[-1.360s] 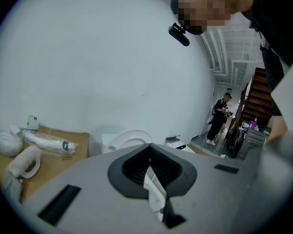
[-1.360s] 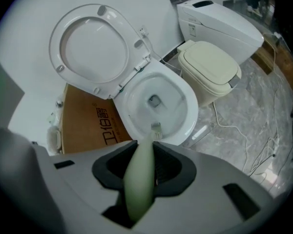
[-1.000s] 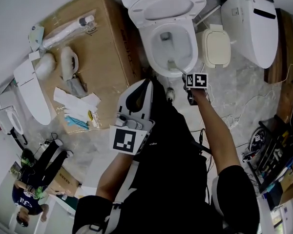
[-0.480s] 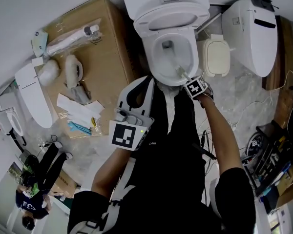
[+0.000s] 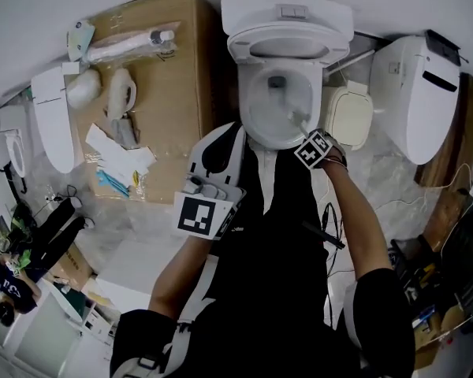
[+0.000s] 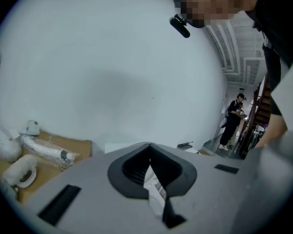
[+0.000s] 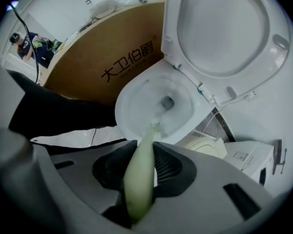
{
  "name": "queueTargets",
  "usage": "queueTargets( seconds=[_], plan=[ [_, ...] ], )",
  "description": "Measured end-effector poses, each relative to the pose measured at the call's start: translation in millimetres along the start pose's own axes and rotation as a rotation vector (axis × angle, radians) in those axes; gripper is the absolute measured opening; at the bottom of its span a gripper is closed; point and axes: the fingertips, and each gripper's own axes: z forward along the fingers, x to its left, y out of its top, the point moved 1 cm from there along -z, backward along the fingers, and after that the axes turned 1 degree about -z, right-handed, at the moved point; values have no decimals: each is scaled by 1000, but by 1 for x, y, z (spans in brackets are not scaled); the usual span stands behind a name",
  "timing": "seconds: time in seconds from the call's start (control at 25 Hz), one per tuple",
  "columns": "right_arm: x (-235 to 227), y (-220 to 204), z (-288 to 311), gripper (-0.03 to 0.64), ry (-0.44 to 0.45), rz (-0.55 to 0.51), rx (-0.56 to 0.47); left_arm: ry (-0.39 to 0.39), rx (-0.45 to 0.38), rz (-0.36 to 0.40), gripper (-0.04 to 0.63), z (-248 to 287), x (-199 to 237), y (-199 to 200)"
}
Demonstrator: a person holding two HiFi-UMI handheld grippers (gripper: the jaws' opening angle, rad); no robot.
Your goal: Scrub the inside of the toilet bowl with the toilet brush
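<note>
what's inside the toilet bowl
The toilet brush, held by the right gripper, reaches into the toilet bowl; the drain opening shows beyond. Its near wall is partly covered.

The cardboard box (image 5: 154,85) stands left of the toilet (image 5: 249,110), lidded bin (image 5: 349,117) right, toilet brush (image 5: 297,119) inside.

Toilet bowl (image 5: 245,110) is wide open up top, lid (image 5: 288,48) raised behind. Sides are tight though: cardboard box (image 5: 167,93) left, cream bin (image 5: 350,116) right.
</note>
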Motion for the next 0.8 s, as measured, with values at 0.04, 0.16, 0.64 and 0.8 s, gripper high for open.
queueTargets(
  seconds=[0.04, 0.16, 0.64, 0.8],
  plan=[
    [-5, 1, -1, 112, -2, -39, 3, 26, -5, -11, 9, 0, -1, -1],
    [-19, 2, -2, 112, -14, -164, 16, 83, -7, -38, 9, 1, -7, -9],
    [-79, 26, -8, 110, -111, -529, 32, 224, -47, -81, 8, 16, -17, -14],
    [-96, 39, -9, 112, -144, -623, 40, 252, -54, -89, 8, 20, -14, -13]
  ],
)
